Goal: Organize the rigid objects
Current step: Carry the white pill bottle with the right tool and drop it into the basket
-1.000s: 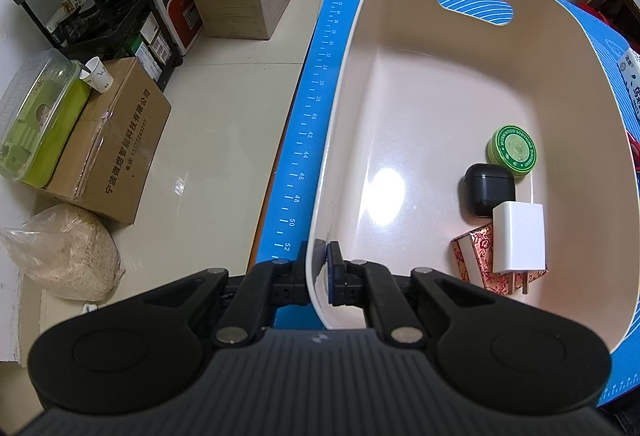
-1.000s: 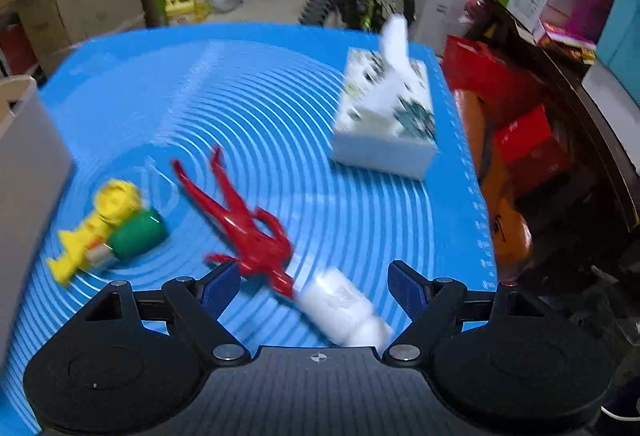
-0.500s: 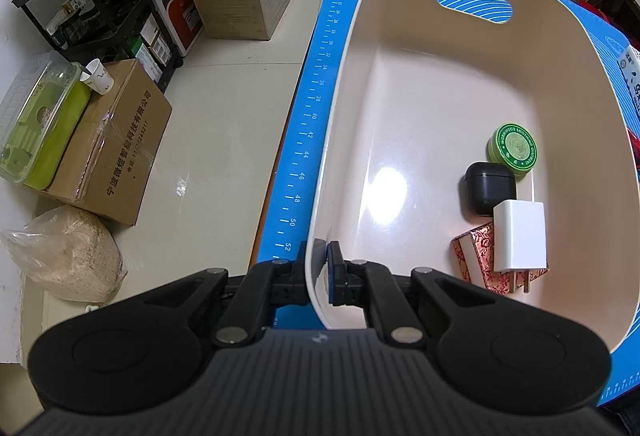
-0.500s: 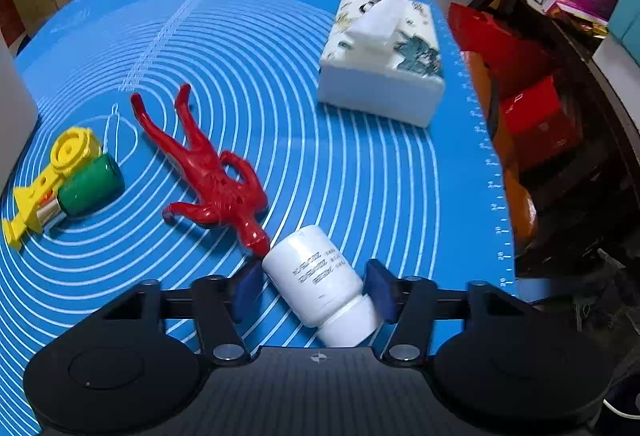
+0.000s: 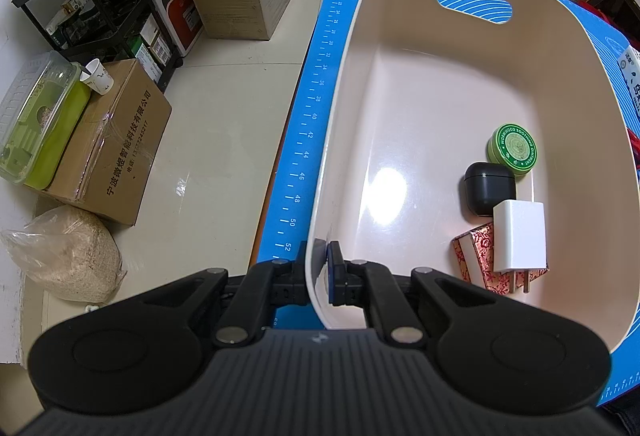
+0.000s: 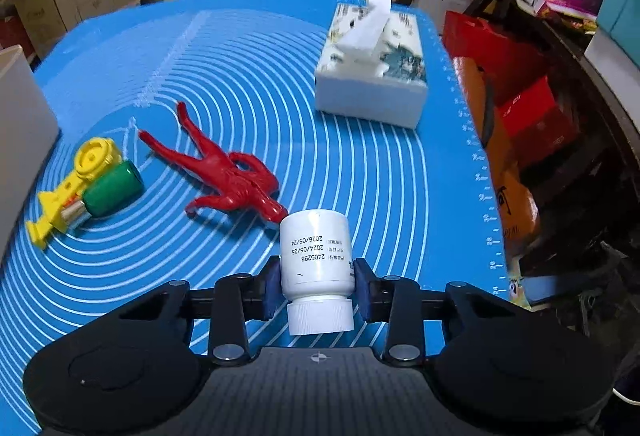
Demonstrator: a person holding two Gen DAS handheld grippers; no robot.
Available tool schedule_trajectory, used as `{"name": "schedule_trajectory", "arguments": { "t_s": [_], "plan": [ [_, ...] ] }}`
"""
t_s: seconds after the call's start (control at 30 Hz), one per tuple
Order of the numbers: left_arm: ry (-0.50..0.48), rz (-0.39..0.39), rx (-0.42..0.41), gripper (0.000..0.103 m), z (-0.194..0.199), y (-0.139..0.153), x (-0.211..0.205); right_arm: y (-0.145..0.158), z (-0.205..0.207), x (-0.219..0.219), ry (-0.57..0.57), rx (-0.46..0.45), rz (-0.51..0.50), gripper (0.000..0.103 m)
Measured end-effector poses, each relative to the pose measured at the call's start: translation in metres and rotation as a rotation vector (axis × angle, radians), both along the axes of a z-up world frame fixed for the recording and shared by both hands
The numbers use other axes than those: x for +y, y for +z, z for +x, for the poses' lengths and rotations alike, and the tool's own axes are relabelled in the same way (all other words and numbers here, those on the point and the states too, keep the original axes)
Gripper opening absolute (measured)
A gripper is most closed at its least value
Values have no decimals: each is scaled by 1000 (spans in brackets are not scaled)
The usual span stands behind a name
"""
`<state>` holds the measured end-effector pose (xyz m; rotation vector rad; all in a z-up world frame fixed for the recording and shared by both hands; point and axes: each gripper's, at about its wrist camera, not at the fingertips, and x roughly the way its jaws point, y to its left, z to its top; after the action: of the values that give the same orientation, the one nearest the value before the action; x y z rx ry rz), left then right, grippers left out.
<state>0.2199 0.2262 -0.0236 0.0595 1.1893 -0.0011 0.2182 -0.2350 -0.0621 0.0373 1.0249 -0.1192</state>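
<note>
4 items lie along the bin's right wall; left gripper pinches its rim, right gripper clamps the white bottle; 2 toys wait near the mat's left edge.

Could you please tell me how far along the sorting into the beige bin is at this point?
Done: a round green tin, a black earbud case, a white charger plug and a red patterned box lie in the beige plastic bin, whose rim the left gripper clamps. In hand: the right gripper holds a white pill bottle. Left: the red plastic figure and yellow-green toy on the blue mat.
</note>
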Motion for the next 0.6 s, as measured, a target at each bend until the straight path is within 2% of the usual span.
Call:
{"name": "schedule_trajectory", "arguments": {
  "t_s": [0.23, 0.43, 0.6],
  "plan": [
    [1, 0, 0, 9, 0, 0, 0, 55, 0, 38, 92, -127, -9, 46],
    [1, 0, 0, 9, 0, 0, -1, 105, 15, 102, 233, -246, 12, 46],
    [2, 0, 0, 9, 0, 0, -1, 119, 33, 158, 321, -275, 60, 46]
  ]
}}
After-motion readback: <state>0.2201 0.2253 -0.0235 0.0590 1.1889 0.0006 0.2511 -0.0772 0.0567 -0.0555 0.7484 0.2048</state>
